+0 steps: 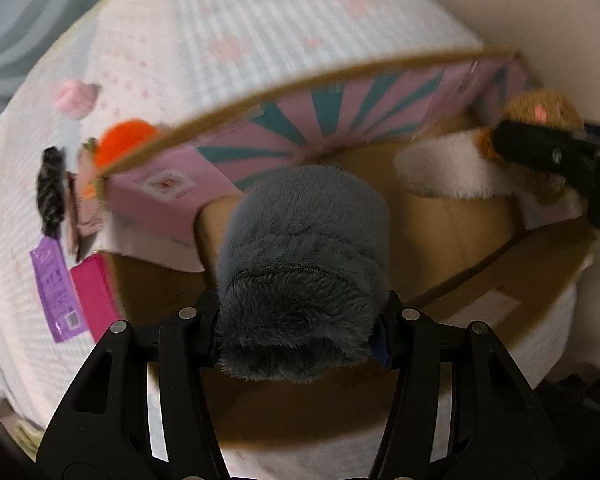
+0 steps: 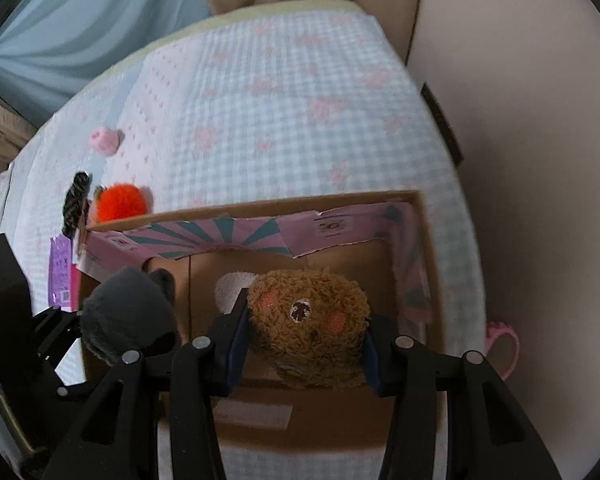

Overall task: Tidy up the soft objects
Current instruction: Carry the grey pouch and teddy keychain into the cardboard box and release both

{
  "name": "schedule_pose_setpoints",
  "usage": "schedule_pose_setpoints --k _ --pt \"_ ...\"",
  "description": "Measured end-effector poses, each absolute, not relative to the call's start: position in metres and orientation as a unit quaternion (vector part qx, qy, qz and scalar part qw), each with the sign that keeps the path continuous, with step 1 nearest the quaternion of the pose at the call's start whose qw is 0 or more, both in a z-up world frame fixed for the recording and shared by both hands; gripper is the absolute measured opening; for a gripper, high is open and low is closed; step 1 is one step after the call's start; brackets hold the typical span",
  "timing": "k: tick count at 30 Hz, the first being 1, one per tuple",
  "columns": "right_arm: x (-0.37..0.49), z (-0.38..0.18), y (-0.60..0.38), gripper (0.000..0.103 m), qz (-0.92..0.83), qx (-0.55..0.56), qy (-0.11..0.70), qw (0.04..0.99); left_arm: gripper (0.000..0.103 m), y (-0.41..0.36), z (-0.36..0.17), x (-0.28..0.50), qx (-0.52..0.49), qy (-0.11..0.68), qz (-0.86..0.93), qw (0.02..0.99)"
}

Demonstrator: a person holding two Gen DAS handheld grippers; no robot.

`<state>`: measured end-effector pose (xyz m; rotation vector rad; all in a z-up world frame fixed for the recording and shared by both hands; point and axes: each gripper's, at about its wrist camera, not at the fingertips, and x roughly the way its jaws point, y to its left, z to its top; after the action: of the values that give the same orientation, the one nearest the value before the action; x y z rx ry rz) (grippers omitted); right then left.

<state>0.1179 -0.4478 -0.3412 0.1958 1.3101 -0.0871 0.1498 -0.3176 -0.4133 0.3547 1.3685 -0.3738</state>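
Left wrist view, jaws clamped on fluffy grey plush (image 1: 300, 264), right jaws gripping shaggy brown plush (image 2: 308, 320).

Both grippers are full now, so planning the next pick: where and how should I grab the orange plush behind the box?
Take the orange plush across its round fuzzy body, coming from above. It lies on the bed close behind the box wall, with a dark braided item on its left, so a side approach looks crowded. Its shape suggests no handle or limb to pinch.

- Bed (image 2: 284, 92) in a blue-checked cover, ahead of both claws.
- Open cardboard box (image 2: 432, 264) directly beneath them.
- Orange plush (image 2: 120, 202), dark braid (image 2: 75, 202), pink plush (image 2: 106, 140), purple packet (image 2: 60, 276) ahead-left.
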Motion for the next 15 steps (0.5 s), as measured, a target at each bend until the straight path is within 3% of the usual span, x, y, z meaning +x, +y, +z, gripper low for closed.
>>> schedule_pose_setpoints --k 6,8,9,10,11,12,13,15 --pt "0.132 -0.374 -0.444 0.047 -0.028 0.096 0.627 0.772 0.052 -0.320 -0.439 0.156 0.171 0.643 -0.178 0.725" --pt "0.136 -0.380 -0.445 0.050 -0.027 0.104 0.632 0.768 0.067 -0.322 -0.439 0.157 0.176 0.644 -0.184 0.721" --pt "0.138 -0.382 -0.445 0.052 -0.024 0.110 0.632 0.767 0.080 -0.323 -0.438 0.158 0.179 0.647 -0.187 0.717" --pt "0.139 -0.384 -0.445 0.061 -0.023 0.117 0.632 0.766 0.093 -0.324 -0.436 0.157 0.182 0.644 -0.189 0.718" --pt "0.139 -0.385 -0.445 0.083 -0.024 0.121 0.634 0.764 0.098 -0.324 -0.432 0.157 0.189 0.637 -0.189 0.723" --pt "0.140 -0.386 -0.445 0.096 -0.022 0.126 0.636 0.761 0.103 -0.325 -0.430 0.156 0.195 0.634 -0.189 0.724" --pt "0.140 -0.387 -0.444 0.103 -0.018 0.128 0.637 0.760 0.103 -0.325 -0.427 0.155 0.202 0.630 -0.191 0.726" --pt "0.139 -0.386 -0.443 0.103 -0.015 0.123 0.639 0.759 0.103 -0.324 -0.424 0.155 0.208 0.630 -0.190 0.724"
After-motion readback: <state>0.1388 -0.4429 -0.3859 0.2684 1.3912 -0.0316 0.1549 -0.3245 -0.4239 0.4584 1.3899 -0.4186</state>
